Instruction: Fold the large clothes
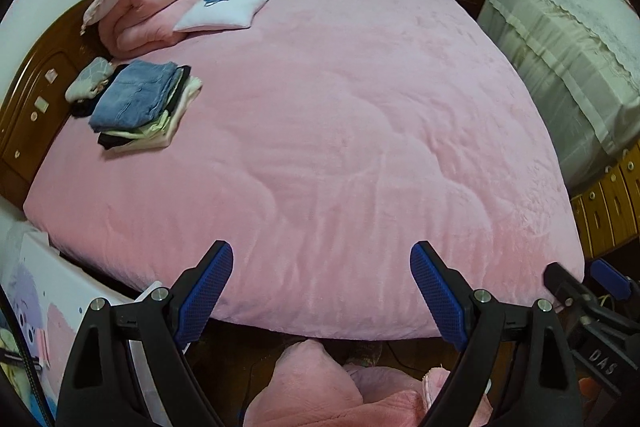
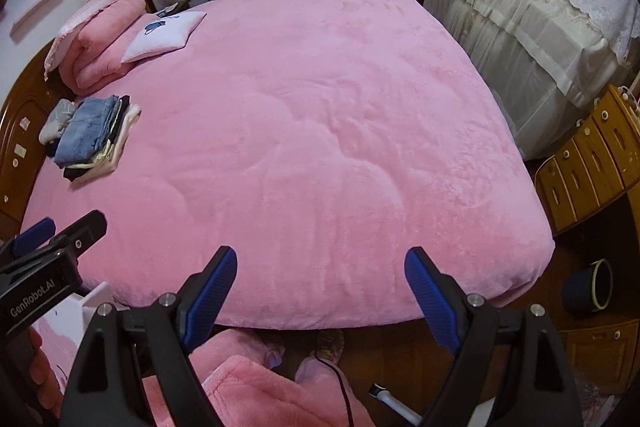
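A stack of folded clothes (image 1: 140,107) with blue jeans on top lies at the far left of the pink bed (image 1: 340,147); it also shows in the right wrist view (image 2: 94,139). A pink fleece garment (image 1: 320,387) lies crumpled on the floor below the bed's near edge, and shows in the right wrist view (image 2: 256,387). My left gripper (image 1: 322,291) is open and empty above the near edge of the bed. My right gripper (image 2: 320,291) is open and empty at the same edge, to the right of the left one.
A folded pink quilt (image 1: 148,11) and a white pillow (image 1: 224,11) lie at the bed's head. A cloth-covered cabinet (image 2: 532,27) and wooden drawers (image 2: 592,163) stand at the right. A dark bin (image 2: 588,291) sits on the floor.
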A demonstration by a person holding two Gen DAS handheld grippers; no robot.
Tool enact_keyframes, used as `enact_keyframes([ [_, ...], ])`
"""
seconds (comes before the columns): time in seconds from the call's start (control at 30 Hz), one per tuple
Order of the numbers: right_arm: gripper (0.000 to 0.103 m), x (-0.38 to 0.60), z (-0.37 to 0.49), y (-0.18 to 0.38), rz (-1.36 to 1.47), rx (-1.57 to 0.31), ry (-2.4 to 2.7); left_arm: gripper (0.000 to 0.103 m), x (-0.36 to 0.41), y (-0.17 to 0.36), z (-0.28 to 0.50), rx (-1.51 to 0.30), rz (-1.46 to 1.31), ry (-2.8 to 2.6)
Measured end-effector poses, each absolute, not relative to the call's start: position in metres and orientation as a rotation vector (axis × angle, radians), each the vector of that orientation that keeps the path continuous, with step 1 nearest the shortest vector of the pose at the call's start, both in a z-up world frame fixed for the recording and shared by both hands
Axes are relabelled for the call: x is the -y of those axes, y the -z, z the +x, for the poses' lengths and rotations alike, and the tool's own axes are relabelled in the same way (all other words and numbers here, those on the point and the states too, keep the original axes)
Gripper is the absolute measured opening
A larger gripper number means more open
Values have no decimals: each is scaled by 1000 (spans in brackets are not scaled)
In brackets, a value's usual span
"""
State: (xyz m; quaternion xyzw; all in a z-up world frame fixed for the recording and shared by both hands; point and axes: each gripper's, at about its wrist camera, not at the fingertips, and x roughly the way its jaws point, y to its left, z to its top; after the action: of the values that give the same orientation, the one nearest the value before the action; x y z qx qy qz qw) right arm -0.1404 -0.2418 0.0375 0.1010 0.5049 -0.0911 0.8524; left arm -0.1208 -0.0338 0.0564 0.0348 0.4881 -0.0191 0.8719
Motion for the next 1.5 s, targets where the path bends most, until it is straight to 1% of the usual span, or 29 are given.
enact_keyframes([
  [0.03,91,242,-140,-39,214,-1054,194,89,32,-57,-120,-1018,71,31],
  [0.07,96,242,-140,-40,212,-1051,191,89,31,-57,-120,-1018,69,31],
  [0.1,99,240,-138,-41,206,-1048,185,89,31,-57,-120,-1018,71,35],
  [0.2,100,232,-134,-42,181,-1047,166,90,33,-57,-121,-1015,90,35],
  [0.23,100,229,-133,-42,171,-1046,161,91,32,-57,-121,-1013,88,36],
  [0.3,102,225,-131,-43,154,-1042,155,102,32,-59,-121,-1009,83,31],
  [0.33,103,223,-131,-44,149,-1039,156,102,32,-59,-122,-1006,78,28],
  [0.6,103,215,-127,-49,119,-1016,142,102,24,-55,-118,-1022,54,30],
  [0.97,103,207,-127,-51,117,-1002,128,102,20,-56,-119,-998,71,50],
  [1.5,103,194,-125,-46,81,-1034,98,102,16,-47,-123,-1036,50,28],
])
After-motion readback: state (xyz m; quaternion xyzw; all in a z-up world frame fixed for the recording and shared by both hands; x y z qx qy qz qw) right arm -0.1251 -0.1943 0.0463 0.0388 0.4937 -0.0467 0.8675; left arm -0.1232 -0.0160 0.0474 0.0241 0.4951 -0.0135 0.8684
